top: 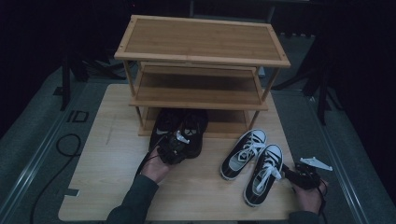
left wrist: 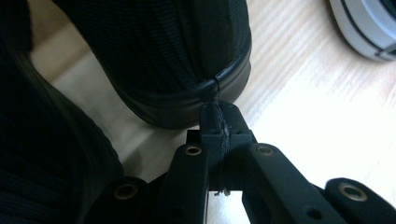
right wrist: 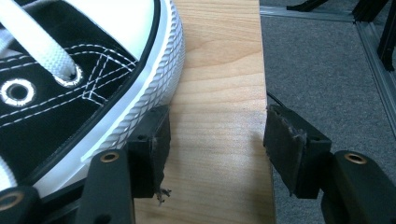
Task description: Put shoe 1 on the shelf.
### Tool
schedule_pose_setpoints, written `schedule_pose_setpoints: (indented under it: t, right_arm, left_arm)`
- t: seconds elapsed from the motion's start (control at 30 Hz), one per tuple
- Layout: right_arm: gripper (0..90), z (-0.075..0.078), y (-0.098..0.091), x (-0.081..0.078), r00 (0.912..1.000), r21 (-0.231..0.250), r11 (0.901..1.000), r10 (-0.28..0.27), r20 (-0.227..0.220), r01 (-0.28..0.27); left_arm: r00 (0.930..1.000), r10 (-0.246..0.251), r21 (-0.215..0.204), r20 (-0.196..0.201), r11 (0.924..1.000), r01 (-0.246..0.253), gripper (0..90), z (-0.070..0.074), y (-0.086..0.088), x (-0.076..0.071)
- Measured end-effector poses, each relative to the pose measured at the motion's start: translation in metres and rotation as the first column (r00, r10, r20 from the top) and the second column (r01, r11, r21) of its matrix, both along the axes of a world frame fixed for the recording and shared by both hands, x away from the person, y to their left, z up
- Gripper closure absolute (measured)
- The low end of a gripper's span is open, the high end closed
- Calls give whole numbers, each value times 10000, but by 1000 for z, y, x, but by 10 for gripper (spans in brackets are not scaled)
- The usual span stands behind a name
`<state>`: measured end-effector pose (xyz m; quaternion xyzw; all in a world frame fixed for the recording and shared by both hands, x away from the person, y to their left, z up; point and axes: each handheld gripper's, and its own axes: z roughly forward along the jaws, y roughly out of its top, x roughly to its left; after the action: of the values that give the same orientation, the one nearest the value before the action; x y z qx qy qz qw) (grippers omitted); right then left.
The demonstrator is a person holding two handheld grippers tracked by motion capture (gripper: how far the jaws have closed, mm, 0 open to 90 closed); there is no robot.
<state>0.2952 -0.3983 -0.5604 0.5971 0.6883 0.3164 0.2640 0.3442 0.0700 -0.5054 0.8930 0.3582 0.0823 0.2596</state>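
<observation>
**A:** Nearest us, lower right of the high view, the right gripper (top: 290, 176) rests beside the outer black-and-white sneaker (top: 264, 173). Its jaws are spread wide with bare table (right wrist: 219, 140) between them; one pad sits right against the ribbed white sole, gripping nothing.

**B:** And the left one?

**A:** The left gripper (top: 176, 145) is just left of centre, at the heels of the black shoes (top: 180, 128). In its own view the jaws are pressed together, tips at the heel rim of the black shoe (left wrist: 187, 70). There's a thin thread or seam running down from that rim between the pads, but I can't tell whether they actually pinch it or only touch the heel.

**B:** So the black pair is half under the rack (top: 201, 60)?

**A:** Toes tucked onto the bottom shelf, heels out on the table. The second sneaker (top: 243, 154) lies just left of the first, both well outside the rack.

**B:** What could go wrong?

**A:** If it's pushing with closed tips, I'd guess they slide off that rounded heel and the shoe skews against its partner or catches the rack's leg. If it's holding only a thread, a pull would likely slip free. And the right pad could nudge the sneaker sideways.
</observation>
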Motion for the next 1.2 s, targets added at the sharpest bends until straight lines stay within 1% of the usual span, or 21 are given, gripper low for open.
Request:
schedule_pose_setpoints:
  t: [0.03,0.07,0.1,0.2,0.27,0.3,0.33,0.37,0.47,0.53,0.57,0.6,0.67,0.8,0.83,0.87,0.9,0.93,0.97,1.0,1.2]
  right_arm:
    - [408,0,0,0,10000,0,10000,0,0,0]
    - [408,0,0,0,10000,-5,10000,0,0,0]
    - [408,0,0,0,10000,7,10000,-1,0,1]
    - [408,0,0,0,10000,12,10000,-2,1,2]
    - [408,0,0,0,10000,14,10000,-4,2,4]
    - [408,0,0,0,10000,16,10000,-3,2,3]
    - [408,0,0,0,10000,13,10000,1,1,-1]
    - [408,0,0,0,10000,16,10000,1,0,-1]
    - [408,0,0,0,10000,11,10000,3,1,-3]
    - [408,0,0,0,10000,6,10000,1,2,-1]
    - [408,0,0,0,10000,1,10000,6,1,-6]
    - [408,0,0,0,10000,3,10000,7,3,-7]
    - [408,0,0,0,10000,-9,10000,5,-1,-5]
    - [408,0,0,0,10000,1,10000,7,0,-7]
    - [408,0,0,0,10000,2,10000,4,2,-4]
    - [408,0,0,0,10000,2,10000,4,2,-4]
    - [408,0,0,0,10000,4,10000,7,2,-7]
    - [408,0,0,0,10000,6,10000,3,1,-3]
    - [408,0,0,0,10000,13,10000,-1,0,1]
    - [408,0,0,0,10000,14,10000,2,1,-2]
    - [408,0,0,0,10000,1,10000,25,2,-25]
  left_arm:
    - [10000,0,0,0,10000,0,897,0,0,0]
    - [9998,-172,72,71,9998,171,897,1,-5,0]
    - [9997,-212,74,79,9997,211,896,0,-7,-1]
    - [9995,-317,262,0,9992,317,895,-3,-12,-1]
    - [9995,-317,262,0,9992,317,895,-3,-12,-1]
    - [9986,-504,419,-135,9978,509,894,-6,-13,-2]
    - [9985,-524,477,-175,9974,532,894,-7,-13,-2]
    - [9987,-440,465,-246,9979,451,894,-9,-12,-3]
    - [9987,-343,617,-375,9974,366,894,-13,-7,-1]
    - [9981,-260,591,-559,9978,293,894,-16,-4,0]
    - [9981,-178,353,-587,9992,198,894,-17,-4,0]
    - [9984,-125,261,-546,9996,139,894,-16,-4,1]
    - [9977,-310,349,-604,9988,331,897,-16,-6,4]
    - [9979,-412,466,-494,9980,435,898,-15,-15,5]
    - [9986,-396,618,-345,9972,416,898,-15,-17,6]
    - [9986,-396,618,-345,9972,416,898,-15,-17,6]
    - [9992,-318,748,-251,9966,336,898,-15,-19,8]
    - [9997,-183,666,-177,9976,194,897,-15,-21,10]
    - [9997,-120,620,-212,9980,133,897,-16,-22,12]
    - [9996,-211,805,-212,9965,228,897,-15,-22,14]
    - [9998,-194,841,-90,9963,201,897,-15,-31,21]
